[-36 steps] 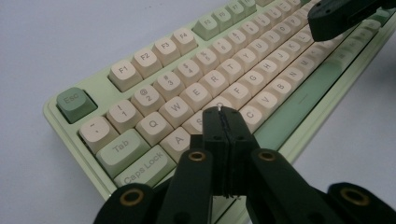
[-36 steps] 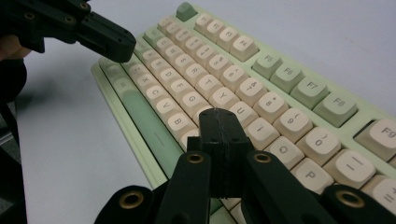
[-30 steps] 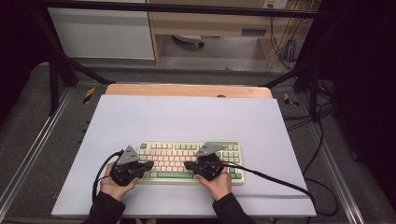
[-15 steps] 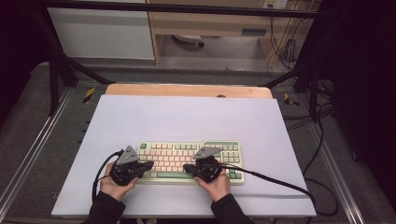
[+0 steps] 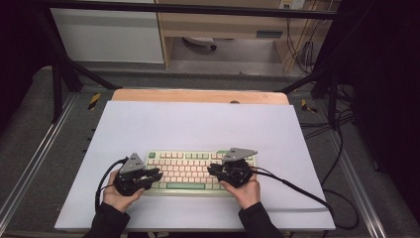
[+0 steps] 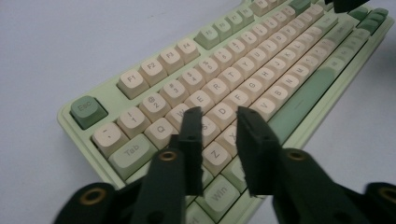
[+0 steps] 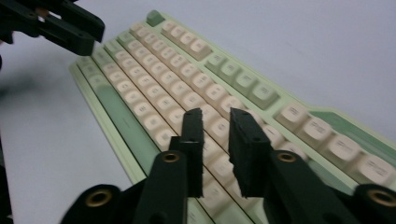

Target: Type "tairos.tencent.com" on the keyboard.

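From above we count 1 keyboard (image 5: pixel 190 171) on the white mat (image 5: pixel 198 124), with 2 grippers over its ends: left gripper (image 5: pixel 154 174) and right gripper (image 5: pixel 214 171). In the left gripper view, our jaws have just been opening and stand slightly parted above the keyboard's letter keys, pinching nothing. In the right gripper view, the jaws have likewise just been opening, parted above the keyboard's keys with nothing between them.

Keyboard (image 5: pixel 190 171), pale green case with cream and green keycaps: 1, lower centre of the high view.
Hand-held two-jaw grippers: 2, left gripper (image 5: pixel 157 173) at lower left, right gripper (image 5: pixel 211 170) at lower centre-right.
White table mat (image 5: pixel 198 124): 1, centre frame.
Wooden tabletop (image 5: pixel 198 96): 1, its edge above the mat.
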### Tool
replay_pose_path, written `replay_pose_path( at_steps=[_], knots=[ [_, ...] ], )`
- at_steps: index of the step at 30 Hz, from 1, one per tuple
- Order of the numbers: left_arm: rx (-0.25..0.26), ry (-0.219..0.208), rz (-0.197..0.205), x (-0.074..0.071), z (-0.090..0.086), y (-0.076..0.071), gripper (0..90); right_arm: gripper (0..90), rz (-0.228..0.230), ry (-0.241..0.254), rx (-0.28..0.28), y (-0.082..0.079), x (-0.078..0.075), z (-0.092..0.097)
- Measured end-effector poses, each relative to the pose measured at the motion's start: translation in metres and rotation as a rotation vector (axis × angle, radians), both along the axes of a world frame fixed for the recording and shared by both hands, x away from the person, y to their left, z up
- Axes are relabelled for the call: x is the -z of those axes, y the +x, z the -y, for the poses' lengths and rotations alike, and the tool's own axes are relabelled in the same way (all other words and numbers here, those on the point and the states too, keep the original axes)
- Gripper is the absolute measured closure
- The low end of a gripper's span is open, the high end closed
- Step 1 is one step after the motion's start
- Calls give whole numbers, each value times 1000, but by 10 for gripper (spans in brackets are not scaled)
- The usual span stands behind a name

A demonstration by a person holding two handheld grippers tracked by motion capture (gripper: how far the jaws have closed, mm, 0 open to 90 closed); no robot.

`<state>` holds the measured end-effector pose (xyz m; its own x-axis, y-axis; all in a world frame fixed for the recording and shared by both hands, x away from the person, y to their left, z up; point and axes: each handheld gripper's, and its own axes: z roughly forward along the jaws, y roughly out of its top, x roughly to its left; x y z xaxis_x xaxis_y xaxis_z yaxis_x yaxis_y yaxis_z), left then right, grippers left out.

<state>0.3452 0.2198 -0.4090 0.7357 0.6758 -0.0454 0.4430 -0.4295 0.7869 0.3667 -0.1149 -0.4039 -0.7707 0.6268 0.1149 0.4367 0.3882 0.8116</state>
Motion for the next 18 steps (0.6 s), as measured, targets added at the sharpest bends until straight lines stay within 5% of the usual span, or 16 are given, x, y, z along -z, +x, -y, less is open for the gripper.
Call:
replay_pose_path(
  at_steps=[10,18],
  knots=[
    [-4,5,11,0,-20,-1,318,345,-6,-18,90,1,6,56],
    [-28,9,6,5,-38,-3,174,121,-27,8,142,2,7,92]
  ],
)
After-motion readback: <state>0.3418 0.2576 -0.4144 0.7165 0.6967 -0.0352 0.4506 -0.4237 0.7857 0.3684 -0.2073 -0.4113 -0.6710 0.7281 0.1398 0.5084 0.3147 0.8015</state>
